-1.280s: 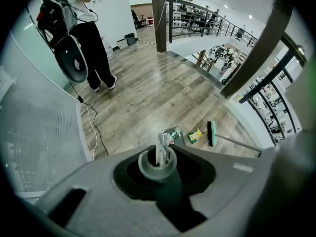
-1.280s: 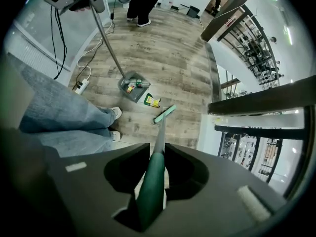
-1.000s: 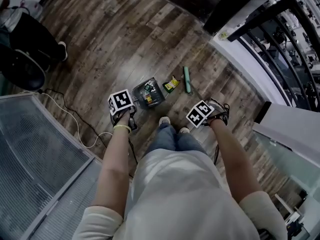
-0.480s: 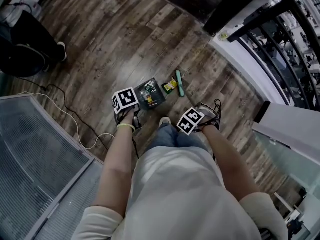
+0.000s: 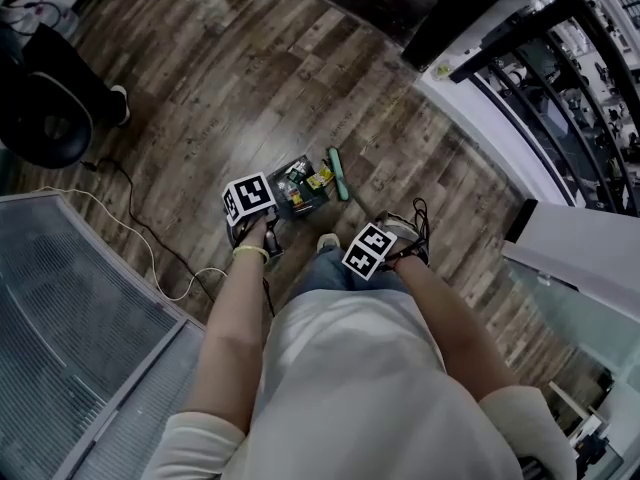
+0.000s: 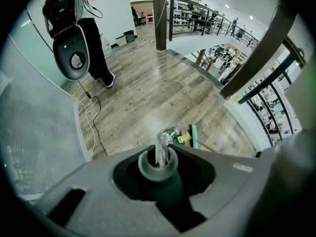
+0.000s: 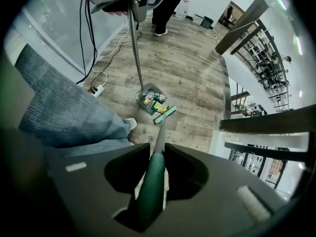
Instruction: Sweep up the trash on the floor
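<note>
Where the left gripper (image 6: 159, 151) closes, its fingers (image 6: 224, 174) are clenched on the grey ringed top of the dustpan handle (image 6: 157, 166). The handle drops away between them as a thin metal pole to the dustpan (image 6: 167, 136) standing on the wood floor (image 6: 148, 93). The right gripper (image 7: 157, 149) has its fingers (image 7: 232, 196) grasping the dark green broom handle (image 7: 149, 186), which passes between them and slants down and forward to the pale green broom head (image 7: 165, 114). That head lies on the floor right at the open mouth of the dustpan, close against its edge. The trash (image 7: 150, 100), a small heap of green and yellow wrappers, sits in the pan, well below both pairs of fingers at the far ends of the two handles. One yellow wrapper lies at the pan's mouth just beside the broom head, and it is unclear whether it is fully inside. In the head view the dustpan stands just ahead of the left gripper, with the broom head on its right, ahead of the right gripper. The person's leg in blue jeans (image 7: 64, 107) and a pale shoe (image 7: 131, 124) are near the pan on the right gripper's left side. Farther off, a white cable (image 7: 101, 75) runs across the boards to a power strip (image 7: 97, 89) beside a glass wall (image 5: 80, 338). A second person in dark trousers (image 6: 96, 48) stands well apart on the floor, and a dark railing (image 5: 560, 98) borders the floor on the right.
</note>
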A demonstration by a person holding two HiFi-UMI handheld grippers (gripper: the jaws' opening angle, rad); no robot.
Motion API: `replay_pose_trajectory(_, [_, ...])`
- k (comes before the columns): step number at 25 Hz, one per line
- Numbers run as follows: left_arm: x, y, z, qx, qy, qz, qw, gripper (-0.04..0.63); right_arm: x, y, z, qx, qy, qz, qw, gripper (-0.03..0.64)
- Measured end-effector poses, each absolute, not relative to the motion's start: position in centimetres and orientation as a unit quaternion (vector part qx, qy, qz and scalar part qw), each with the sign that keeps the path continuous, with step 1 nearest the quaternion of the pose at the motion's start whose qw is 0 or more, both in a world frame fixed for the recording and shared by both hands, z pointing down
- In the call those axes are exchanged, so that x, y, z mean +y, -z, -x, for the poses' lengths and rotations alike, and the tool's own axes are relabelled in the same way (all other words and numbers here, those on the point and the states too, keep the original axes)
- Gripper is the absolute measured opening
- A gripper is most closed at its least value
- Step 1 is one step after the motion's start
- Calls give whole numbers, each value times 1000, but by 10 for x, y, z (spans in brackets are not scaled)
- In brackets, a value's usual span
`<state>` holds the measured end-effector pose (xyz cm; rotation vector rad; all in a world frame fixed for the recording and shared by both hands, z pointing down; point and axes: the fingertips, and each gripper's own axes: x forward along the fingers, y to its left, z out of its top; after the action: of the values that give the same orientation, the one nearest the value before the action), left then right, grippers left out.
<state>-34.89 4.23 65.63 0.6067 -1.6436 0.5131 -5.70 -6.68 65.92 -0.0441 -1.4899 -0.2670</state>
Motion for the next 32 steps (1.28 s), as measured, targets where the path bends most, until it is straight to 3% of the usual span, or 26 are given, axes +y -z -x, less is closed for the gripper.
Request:
replay_pose_trajectory(20, [41, -655, 345, -714, -228, -261, 608, 83, -27, -646, 52, -709, 103, 62, 695, 100])
replay_pose_trajectory(32, [47, -657, 339, -716, -229, -265, 604, 83, -33, -644, 11, -743, 23, 7, 669, 101])
